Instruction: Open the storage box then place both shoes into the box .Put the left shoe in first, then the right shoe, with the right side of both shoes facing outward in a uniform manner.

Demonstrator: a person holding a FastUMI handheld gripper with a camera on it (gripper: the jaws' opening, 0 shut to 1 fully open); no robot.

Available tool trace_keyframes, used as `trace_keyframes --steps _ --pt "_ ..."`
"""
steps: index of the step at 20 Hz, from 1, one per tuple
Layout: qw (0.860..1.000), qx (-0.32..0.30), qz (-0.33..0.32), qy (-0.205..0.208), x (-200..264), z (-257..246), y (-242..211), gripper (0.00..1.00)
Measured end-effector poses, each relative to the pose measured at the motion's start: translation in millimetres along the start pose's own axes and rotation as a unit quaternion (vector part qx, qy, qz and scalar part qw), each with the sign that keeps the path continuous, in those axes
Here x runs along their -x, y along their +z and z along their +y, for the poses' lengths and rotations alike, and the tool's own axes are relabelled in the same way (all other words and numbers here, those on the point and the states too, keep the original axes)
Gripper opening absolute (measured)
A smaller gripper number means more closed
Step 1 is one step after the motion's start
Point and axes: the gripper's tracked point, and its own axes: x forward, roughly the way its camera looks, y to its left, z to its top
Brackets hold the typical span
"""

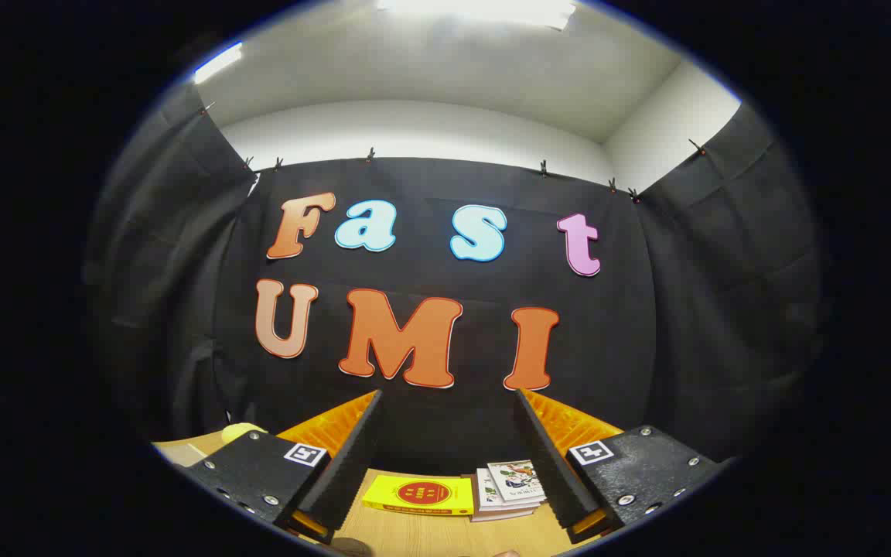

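Black-draped booth, wooden bench (430, 534) below: gripper (445, 449) tilted up at the wall, jaws spread and empty, a yellow book (418, 495) between them; box and shoes somewhere outside this outlook.

A light wooden table (430, 534) carried the things. On it lay a flat yellow book (419, 495) bearing a red round mark, and just beside it a small stack of booklets (509, 491) with a pictured cover on top. Both sat near the table's far edge, against the black cloth wall. A yellow rounded object (238, 430) showed farther off, too hidden to identify.
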Motion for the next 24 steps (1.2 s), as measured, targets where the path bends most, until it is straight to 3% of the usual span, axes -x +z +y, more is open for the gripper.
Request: trace_keyframes --steps 12,20,24 --pt "1.000 -0.020 -0.007 0.011 3.7 12.2 27.3 0.98" --pt "1.000 -0.010 0.009 0.015 15.0 14.8 19.1 0.98" --pt "0.998 -0.033 0.031 0.042 20.8 33.9 1.5 0.99"
